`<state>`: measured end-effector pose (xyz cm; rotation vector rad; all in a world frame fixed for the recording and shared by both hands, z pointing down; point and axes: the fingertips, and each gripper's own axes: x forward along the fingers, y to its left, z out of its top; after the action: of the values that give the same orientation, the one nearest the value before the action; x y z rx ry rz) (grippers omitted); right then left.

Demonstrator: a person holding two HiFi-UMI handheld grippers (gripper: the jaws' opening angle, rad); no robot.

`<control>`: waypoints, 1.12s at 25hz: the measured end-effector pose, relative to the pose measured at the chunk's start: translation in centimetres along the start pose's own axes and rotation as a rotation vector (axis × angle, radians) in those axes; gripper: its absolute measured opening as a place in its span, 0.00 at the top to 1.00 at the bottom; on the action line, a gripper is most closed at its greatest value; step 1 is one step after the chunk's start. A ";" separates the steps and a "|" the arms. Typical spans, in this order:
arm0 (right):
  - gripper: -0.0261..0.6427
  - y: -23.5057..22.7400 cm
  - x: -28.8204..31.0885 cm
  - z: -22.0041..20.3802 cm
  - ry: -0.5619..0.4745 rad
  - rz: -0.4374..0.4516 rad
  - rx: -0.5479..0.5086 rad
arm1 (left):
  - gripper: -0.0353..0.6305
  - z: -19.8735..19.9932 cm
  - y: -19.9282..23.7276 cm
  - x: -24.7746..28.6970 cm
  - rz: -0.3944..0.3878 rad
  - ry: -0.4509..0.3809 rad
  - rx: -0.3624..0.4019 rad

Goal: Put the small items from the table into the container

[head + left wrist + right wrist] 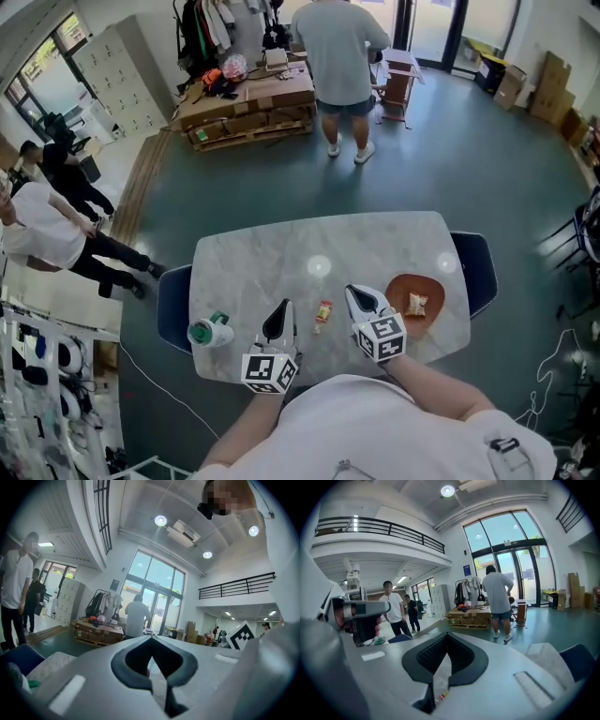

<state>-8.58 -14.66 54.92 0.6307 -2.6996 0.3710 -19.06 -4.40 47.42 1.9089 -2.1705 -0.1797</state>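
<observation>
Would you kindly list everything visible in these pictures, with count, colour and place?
table: one, white marble, centre
snack packet: one, yellow and red, on the table between the grippers
bowl: one, orange-brown, table's right end
small packet: one, pale, inside the bowl
bottle: one, green and white, table's left end
chairs: two, blue, at the table's left and right ends
pallet of boxes: one, brown, far floor
bystanders: three, one by the pallet, two at left
left gripper: one, shut, empty, table's near edge
right gripper: one, shut, empty, beside the bowl
</observation>
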 end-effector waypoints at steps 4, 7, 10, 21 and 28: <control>0.92 -0.7 3.8 -6.0 0.165 0.030 -0.025 | 0.94 -2.5 2.1 -1.1 0.049 0.043 -0.045; 0.92 -1.3 7.4 -11.4 0.301 0.052 -0.013 | 0.94 -4.1 4.1 -1.7 0.077 0.074 -0.056; 0.92 -1.9 10.8 -17.2 0.450 0.080 -0.001 | 0.94 -6.1 6.3 -2.6 0.109 0.106 -0.073; 0.68 0.1 17.2 -30.8 0.815 0.189 -0.267 | 0.94 -12.2 12.9 -8.7 0.227 0.210 -0.173; 0.85 -0.1 17.2 -31.9 0.867 0.163 -0.366 | 0.94 -12.4 14.1 -9.1 0.252 0.197 -0.195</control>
<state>-14.47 -10.90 90.46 0.0890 -1.9028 0.1284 -28.26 7.38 61.98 1.4700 -2.1477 -0.1441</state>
